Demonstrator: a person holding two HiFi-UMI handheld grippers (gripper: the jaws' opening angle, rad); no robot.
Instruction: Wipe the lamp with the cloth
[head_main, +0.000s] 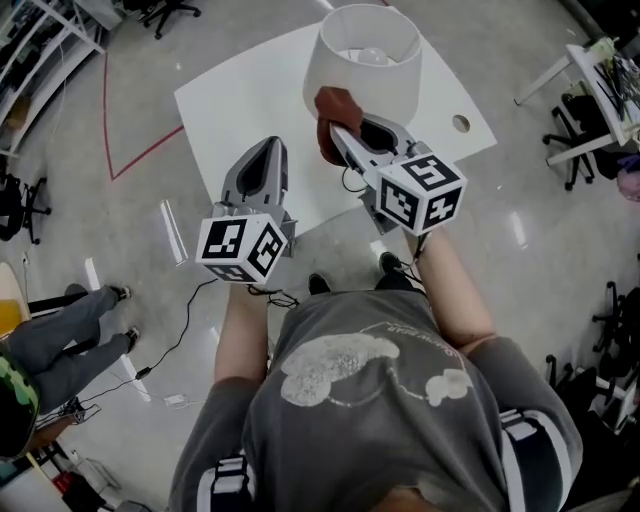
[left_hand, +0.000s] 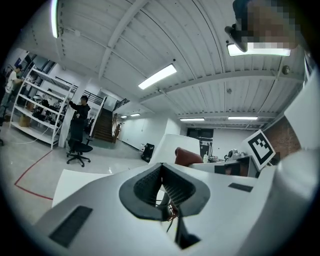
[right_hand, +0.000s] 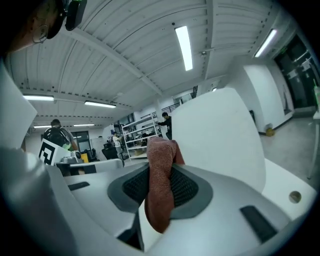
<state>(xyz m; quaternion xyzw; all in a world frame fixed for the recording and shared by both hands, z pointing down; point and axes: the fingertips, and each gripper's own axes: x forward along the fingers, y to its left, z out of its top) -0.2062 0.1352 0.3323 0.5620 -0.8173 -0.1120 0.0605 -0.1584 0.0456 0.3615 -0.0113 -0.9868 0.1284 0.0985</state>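
A white lamp with a round shade (head_main: 365, 60) stands on the white table (head_main: 230, 105), its bulb visible inside. My right gripper (head_main: 342, 135) is shut on a reddish-brown cloth (head_main: 330, 118), and the cloth touches the shade's near lower side. In the right gripper view the cloth (right_hand: 161, 175) hangs between the jaws, with the lamp shade (right_hand: 220, 135) just beyond it. My left gripper (head_main: 262, 160) hovers over the table left of the lamp, shut with nothing in it. In the left gripper view the lamp shade (left_hand: 175, 147) and cloth (left_hand: 189, 156) lie ahead.
The table has a round cable hole (head_main: 461, 123) at its right. A black cable (head_main: 352, 183) hangs off the table's front edge. Another person's legs (head_main: 70, 325) stand at the left. Office chairs and shelving line the room's edges.
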